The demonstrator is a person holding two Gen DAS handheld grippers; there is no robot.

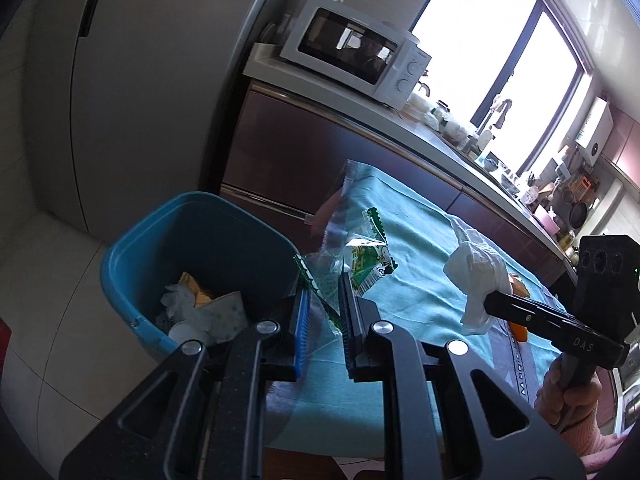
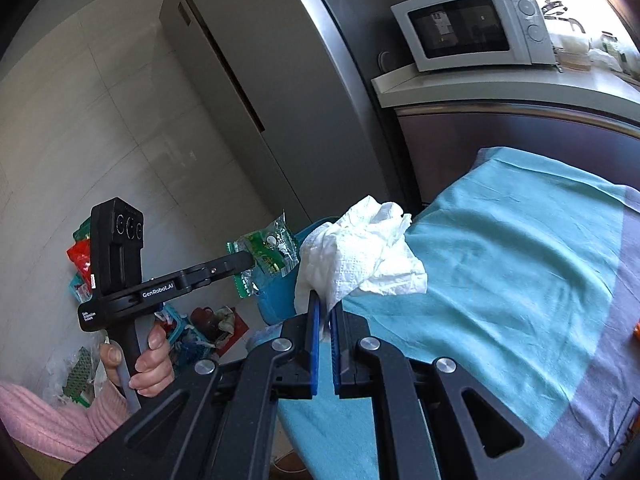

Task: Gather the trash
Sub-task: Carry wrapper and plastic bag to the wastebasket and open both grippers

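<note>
Left gripper [image 1: 324, 300], fingers narrowed and clamped on a green-and-clear snack wrapper [image 1: 360, 260], held at the near edge of the surface beside the blue bin [image 1: 192, 240], which already contains crumpled paper and other scraps. Right gripper [image 2: 325, 312], fingers nearly closed on a crumpled white tissue [image 2: 360, 252], held above the teal cloth [image 2: 520, 248] covering the surface. Background: white microwave [image 1: 352, 46] on the kitchen counter; each handle gripped by a hand [image 2: 144, 364]
</note>
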